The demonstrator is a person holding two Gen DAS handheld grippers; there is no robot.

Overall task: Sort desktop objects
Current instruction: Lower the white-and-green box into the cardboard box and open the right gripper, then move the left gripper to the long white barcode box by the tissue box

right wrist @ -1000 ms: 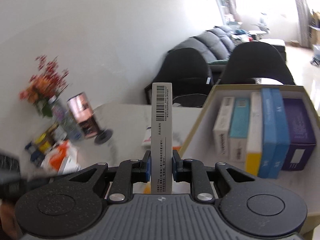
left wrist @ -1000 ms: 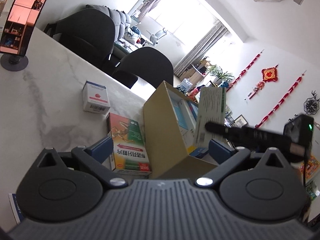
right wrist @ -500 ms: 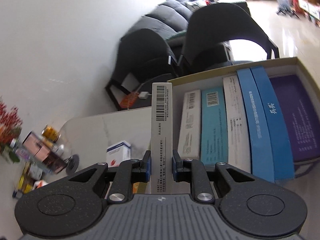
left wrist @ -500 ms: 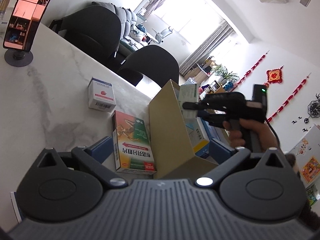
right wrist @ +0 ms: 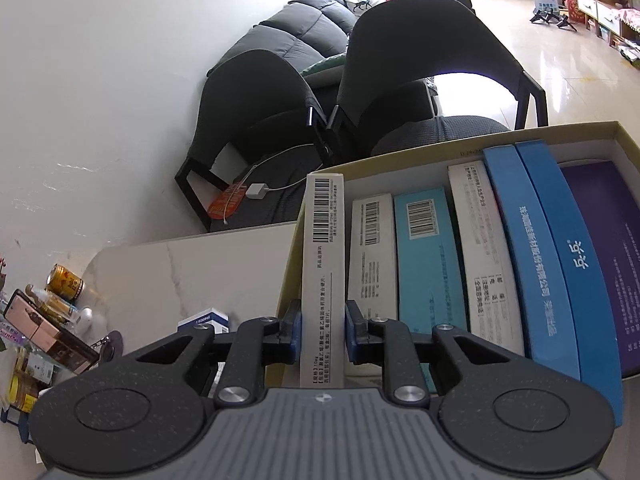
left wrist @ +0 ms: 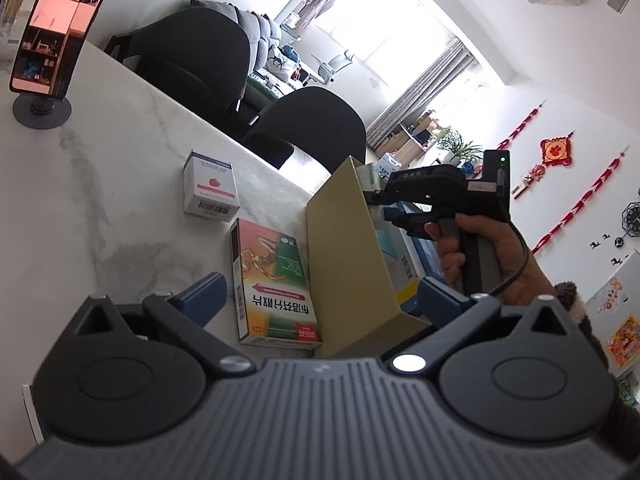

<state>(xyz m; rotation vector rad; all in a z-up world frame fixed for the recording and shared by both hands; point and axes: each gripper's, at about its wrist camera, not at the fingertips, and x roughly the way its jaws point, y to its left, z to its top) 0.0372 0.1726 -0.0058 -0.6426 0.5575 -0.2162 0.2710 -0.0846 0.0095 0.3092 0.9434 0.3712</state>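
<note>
White medicine box (right wrist: 322,272) is clamped upright in the right hand-held gripper (right wrist: 320,330) at the left end of the cardboard box (right wrist: 472,145), while the left hand-held gripper (left wrist: 320,298) is wide, empty.

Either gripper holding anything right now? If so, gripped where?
The right gripper is shut on a slim white box, pinching its two broad faces near the lower end, at the cardboard tray's left edge. The left gripper is open and holds nothing.

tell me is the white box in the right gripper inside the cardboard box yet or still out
Partly in. The white box, clamped on edge in the right gripper, has its far end past the cardboard box wall, beside the filed boxes; full seating cannot be told.
</note>
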